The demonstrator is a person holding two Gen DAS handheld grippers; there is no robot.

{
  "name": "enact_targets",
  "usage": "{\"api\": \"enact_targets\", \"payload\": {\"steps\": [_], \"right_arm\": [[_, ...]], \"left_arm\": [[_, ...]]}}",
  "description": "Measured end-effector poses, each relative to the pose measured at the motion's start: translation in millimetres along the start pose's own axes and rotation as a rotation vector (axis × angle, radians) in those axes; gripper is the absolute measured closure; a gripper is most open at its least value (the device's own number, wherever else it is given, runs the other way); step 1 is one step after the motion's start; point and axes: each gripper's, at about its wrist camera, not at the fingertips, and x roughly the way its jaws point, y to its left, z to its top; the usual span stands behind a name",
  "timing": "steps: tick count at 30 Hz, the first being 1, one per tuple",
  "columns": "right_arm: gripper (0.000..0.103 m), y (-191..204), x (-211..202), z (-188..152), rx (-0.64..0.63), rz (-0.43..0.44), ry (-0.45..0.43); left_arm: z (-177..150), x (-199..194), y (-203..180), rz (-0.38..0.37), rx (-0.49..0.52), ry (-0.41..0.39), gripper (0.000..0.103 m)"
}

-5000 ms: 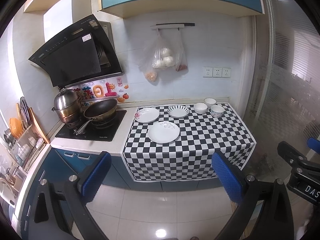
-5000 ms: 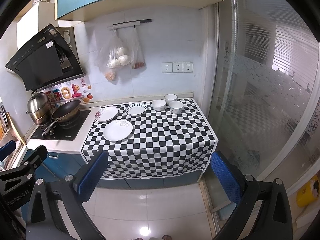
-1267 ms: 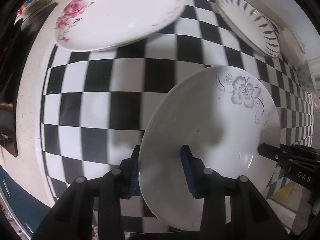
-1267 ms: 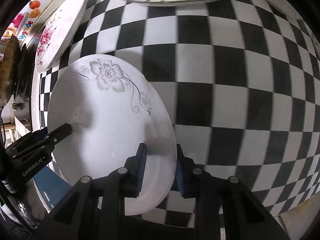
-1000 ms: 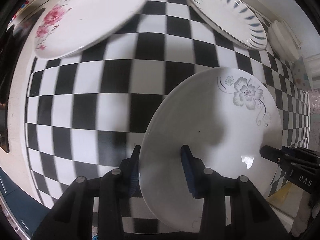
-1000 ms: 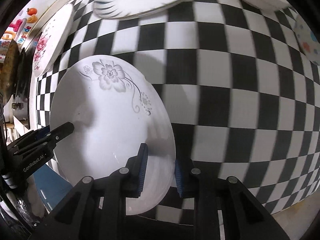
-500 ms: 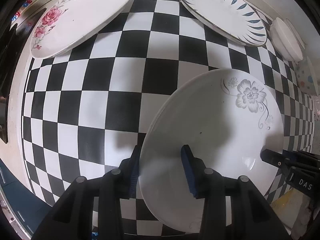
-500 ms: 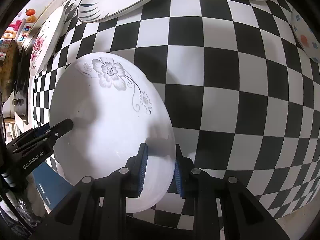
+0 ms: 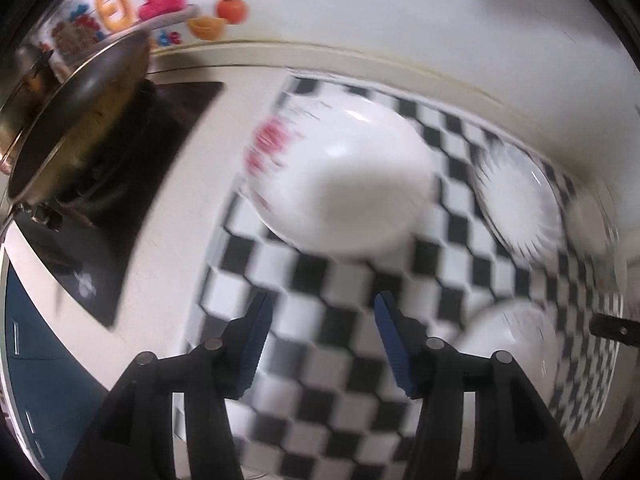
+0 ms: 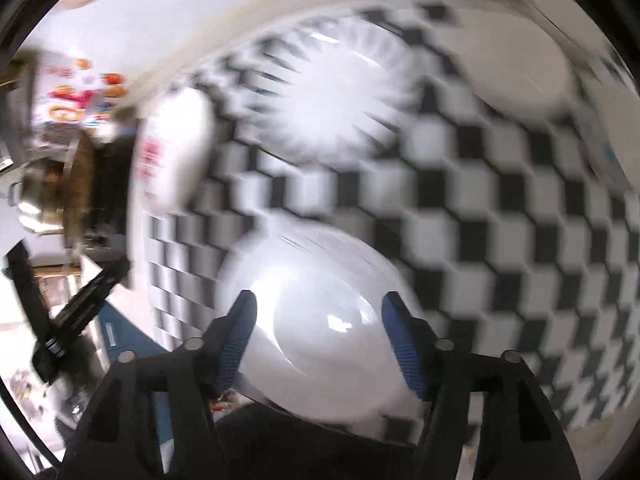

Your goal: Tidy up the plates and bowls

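Both hand-held grippers opened off the plate (image 10: 320, 320); plate lies empty

The plates look like glazed ceramic. The plate with pink flowers (image 9: 340, 184) is white and glossy, with bright highlights on it. The near plate (image 10: 320, 320) shines the same way. The checkered cloth (image 9: 320, 320) on the tabletop looks matt and smooth. The frying pan (image 9: 76, 120) seems to be dark metal with a dull sheen. The blue pads on the fingers (image 9: 256, 336) are ribbed and matt.
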Motion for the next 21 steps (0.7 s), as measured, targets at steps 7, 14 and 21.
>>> {"api": "enact_targets", "payload": {"steps": [7, 14, 21], "right_arm": [[0.034, 112, 58, 98, -0.13, 0.044, -0.037], [0.035, 144, 143, 174, -0.108, -0.022, 0.04], [0.035, 140, 177, 183, -0.114, -0.066, 0.106]], "left_arm": [[65, 65, 78, -0.092, -0.173, 0.069, 0.052], [98, 126, 94, -0.155, -0.19, 0.147, 0.052], [107, 144, 84, -0.184, -0.122, 0.171, 0.052]]}}
